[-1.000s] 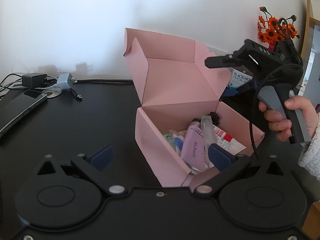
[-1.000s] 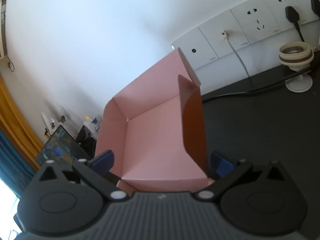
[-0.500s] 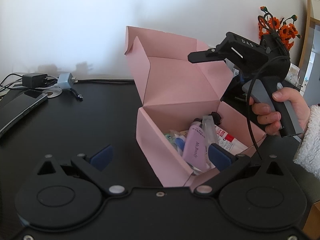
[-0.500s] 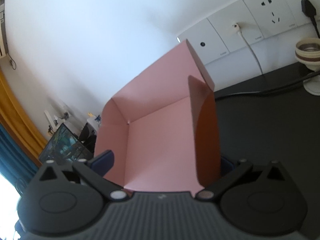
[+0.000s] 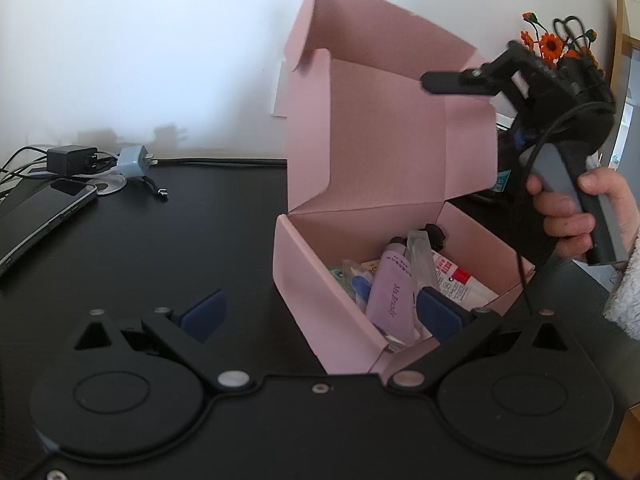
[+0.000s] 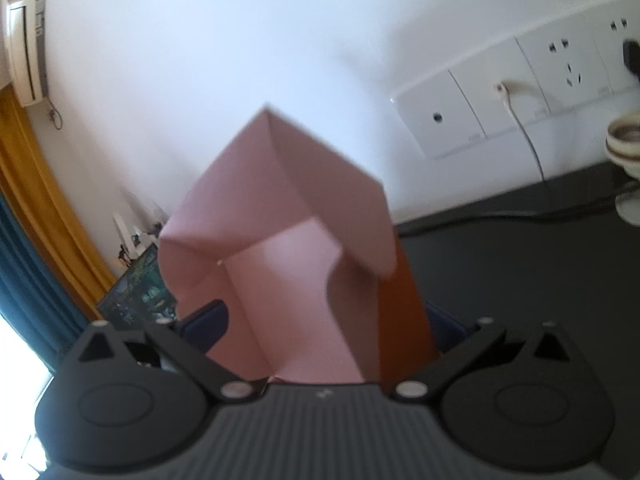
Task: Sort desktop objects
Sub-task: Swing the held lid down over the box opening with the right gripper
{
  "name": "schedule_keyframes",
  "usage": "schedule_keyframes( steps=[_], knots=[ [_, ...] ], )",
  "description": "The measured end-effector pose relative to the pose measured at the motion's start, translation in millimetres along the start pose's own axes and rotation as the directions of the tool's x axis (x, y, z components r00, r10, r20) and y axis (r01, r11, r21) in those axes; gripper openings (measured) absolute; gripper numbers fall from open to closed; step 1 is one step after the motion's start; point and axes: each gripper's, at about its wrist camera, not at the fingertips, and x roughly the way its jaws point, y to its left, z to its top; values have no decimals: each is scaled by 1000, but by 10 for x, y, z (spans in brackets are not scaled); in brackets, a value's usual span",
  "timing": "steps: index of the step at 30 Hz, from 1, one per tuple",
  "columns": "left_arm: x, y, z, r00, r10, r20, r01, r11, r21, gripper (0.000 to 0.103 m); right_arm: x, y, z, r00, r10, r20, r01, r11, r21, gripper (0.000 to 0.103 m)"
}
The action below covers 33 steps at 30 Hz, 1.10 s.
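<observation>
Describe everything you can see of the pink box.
The pink box looks like matte folded cardboard and stands on the black desk. Its lid is raised, hinged at the back, with side flaps and a front flap along its top edge. Inside lie a lilac tube, a red-and-white pack and other small items. The left gripper straddles the near corner with its fingers open. The right gripper reaches the lid's side flap; the blurred view leaves its grip unclear.

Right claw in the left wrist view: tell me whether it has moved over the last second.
Yes. The right claw has risen and swung left, from beside the orange flowers to over the pink box's raised lid.
</observation>
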Motion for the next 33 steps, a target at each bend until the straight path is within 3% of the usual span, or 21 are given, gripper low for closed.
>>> schedule_keyframes(
  steps=[4, 10, 13, 15, 22, 33],
  knots=[
    [-34, -39, -1, 1000, 16, 19, -16, 1000, 16, 103, -161, 89, -38, 1000, 9, 26, -8, 999, -35, 102],
    [-238, -184, 41, 988, 5, 154, -15, 998, 66, 103, -341, 202, -195, 1000, 7, 29, -5, 997, -80, 102],
    [-300, -325, 45, 981, -32, 193, 12, 994, 107, 103, -391, 259, -256, 998, -20, 54, 25, 996, -86, 102],
    [-307, -427, 33, 977, -18, 214, -11, 991, 132, 103, -399, 292, -266, 998, -29, 53, 33, 996, -87, 102],
    [-168, -489, 60, 982, -23, 186, 0, 993, 121, 103, -530, 370, -395, 998, -43, 48, 48, 992, -114, 102],
    [-149, -612, 98, 970, -48, 238, 7, 985, 170, 103, -754, 388, -565, 998, -62, 5, 62, 996, -72, 102]
  ],
)
